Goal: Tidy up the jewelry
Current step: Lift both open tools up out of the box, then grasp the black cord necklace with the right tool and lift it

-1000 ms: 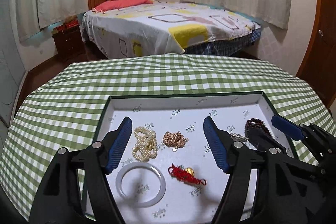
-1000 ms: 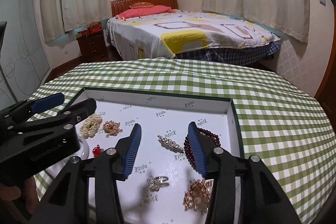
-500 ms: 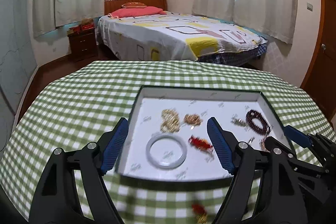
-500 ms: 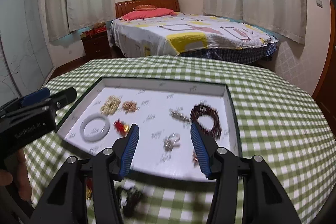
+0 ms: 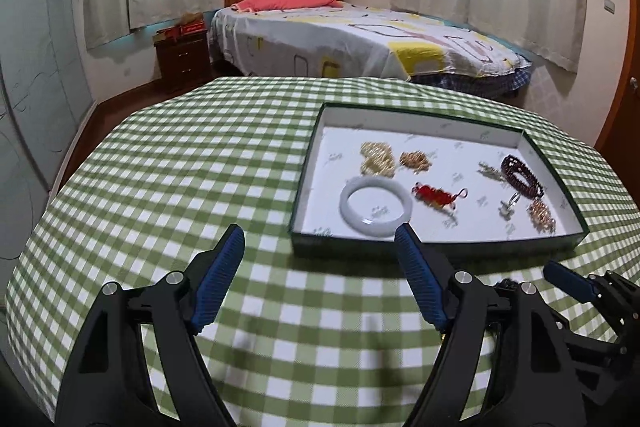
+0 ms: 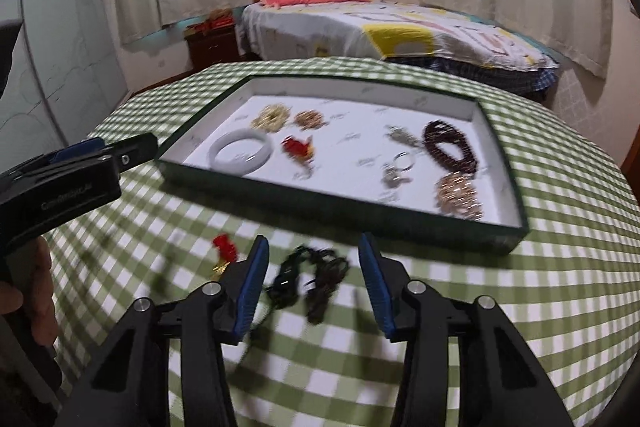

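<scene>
Both the left gripper (image 5: 318,281) and the right gripper (image 6: 310,285) hover with jaws wide, holding nothing. In front of the tray (image 6: 340,205) lie a dark necklace (image 6: 310,273), between the right fingers, and a red charm (image 6: 224,247); a bangle (image 6: 240,151) sits inside it.

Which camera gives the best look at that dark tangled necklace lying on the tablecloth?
The right wrist view: the dark necklace lies unobstructed on the cloth just ahead of the gripper. The left wrist view shows almost none of it; its own fingers block that spot.

A shallow dark-green cardboard tray (image 6: 400,211) with white lining holds a white jade bangle (image 6: 240,151), pearl and gold chains, and a dark beaded bracelet (image 6: 450,145). A tangled black necklace (image 6: 308,275) and a small red charm (image 6: 224,247) lie on the counter just before it.
</scene>
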Available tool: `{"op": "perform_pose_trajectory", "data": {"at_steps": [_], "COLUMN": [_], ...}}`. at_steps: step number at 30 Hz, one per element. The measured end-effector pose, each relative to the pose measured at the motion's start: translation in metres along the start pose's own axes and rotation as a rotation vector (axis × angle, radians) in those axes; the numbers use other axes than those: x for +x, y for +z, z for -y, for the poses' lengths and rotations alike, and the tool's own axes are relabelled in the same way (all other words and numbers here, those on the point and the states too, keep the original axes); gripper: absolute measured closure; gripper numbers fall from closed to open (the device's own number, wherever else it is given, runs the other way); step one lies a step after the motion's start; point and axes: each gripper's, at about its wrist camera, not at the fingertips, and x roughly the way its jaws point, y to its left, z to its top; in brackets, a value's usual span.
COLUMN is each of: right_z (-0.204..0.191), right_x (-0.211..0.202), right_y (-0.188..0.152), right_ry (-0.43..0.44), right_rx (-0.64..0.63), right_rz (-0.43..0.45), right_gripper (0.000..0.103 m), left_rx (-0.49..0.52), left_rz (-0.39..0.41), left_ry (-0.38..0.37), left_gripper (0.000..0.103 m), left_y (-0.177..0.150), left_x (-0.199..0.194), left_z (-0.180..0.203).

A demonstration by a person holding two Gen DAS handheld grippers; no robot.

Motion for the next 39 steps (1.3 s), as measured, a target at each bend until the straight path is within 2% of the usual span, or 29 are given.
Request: {"op": "perform_pose_trajectory", "data": {"at_steps": [5, 10, 15, 22, 31, 33, 37, 39], "right_z": [-0.009, -0.011, -0.01, 0.006, 0.045, 0.048, 0.05, 0.049], "right_x": [0.012, 0.021, 0.02, 0.01, -0.004, -0.005, -0.004, -0.003], "right_y": [-0.004, -0.009, -0.014, -0.021, -0.026, -0.026, -0.028, -0.028], "right_ry": [0.025, 0.025, 0.013, -0.022, -0.06, -0.059, -0.05, -0.046], "right_rx": [-0.019, -0.026, -0.044, -0.042, 0.044, 0.053, 0.06, 0.061], "right_rz": [-0.037, -0.072, -0.084, -0.076, -0.057, -0.054, -0.054, -0.055], "right_gripper": [0.066, 0.068, 0.085, 0.085, 0.085, 0.085, 0.085, 0.085], "left_rx": [0.004, 0.001, 0.023, 0.054, 0.105, 0.121, 0.131, 0.123], "left_rz": [-0.002, -0.023, -0.036, -0.061, -0.098, -0.108, -0.166, -0.171], "left_ry": [0.018, 0.018, 0.009, -0.019, -0.088, -0.102, -0.136, -0.158], "left_gripper": [0.027, 0.027, 0.027, 0.027, 0.028, 0.03, 0.053, 0.056], "left_y": [-0.008, -0.013, -0.018, -0.026, -0.037, -0.039, -0.045, -0.045], "left_x": [-0.004, -0.001, 0.001, 0.003, 0.008, 0.012, 0.023, 0.025], "left_z": [-0.007, -0.009, -0.001, 0.015, 0.045, 0.052, 0.06, 0.06]}}
